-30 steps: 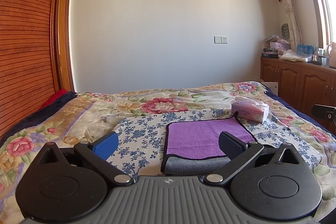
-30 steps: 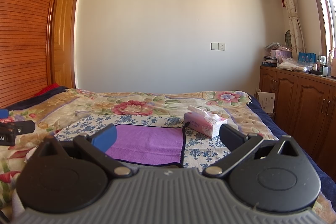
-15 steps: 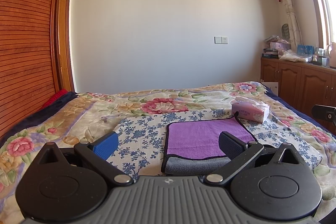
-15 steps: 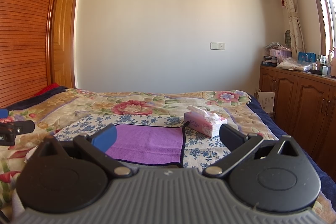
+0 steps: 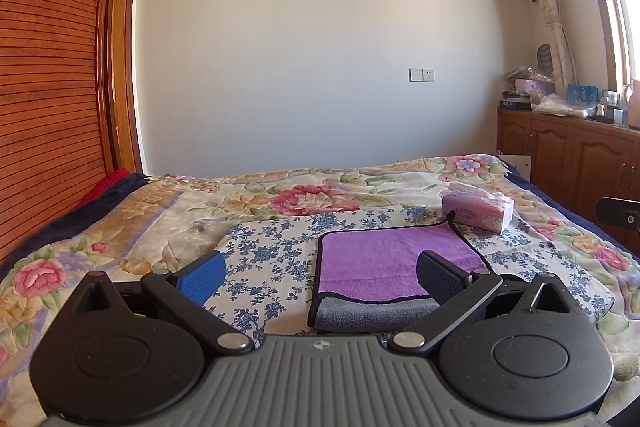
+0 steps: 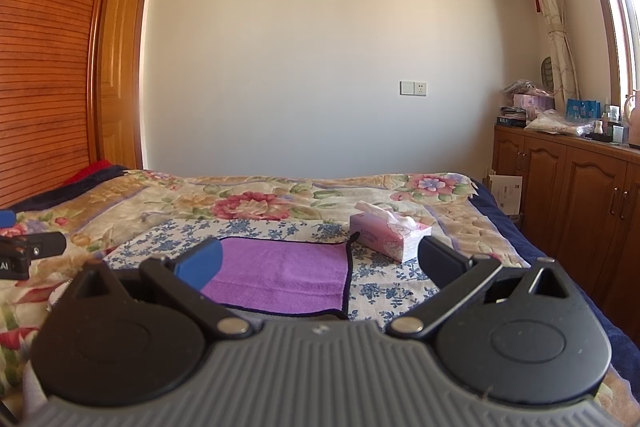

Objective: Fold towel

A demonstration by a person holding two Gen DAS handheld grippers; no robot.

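1. The left gripper (image 5: 320, 273) is spread wide and holds nothing, hovering above the near edge of the bed.
2. The right gripper (image 6: 320, 261) is likewise spread and empty.
3. The purple towel (image 5: 394, 261) lies folded on a blue-flowered cloth (image 5: 272, 251), its grey underside showing along the near edge; neither gripper touches it.
4. A pink tissue box (image 5: 478, 213) stands just beyond the towel's far right corner.
5. A floral bedspread (image 5: 168, 207) covers the bed under everything.
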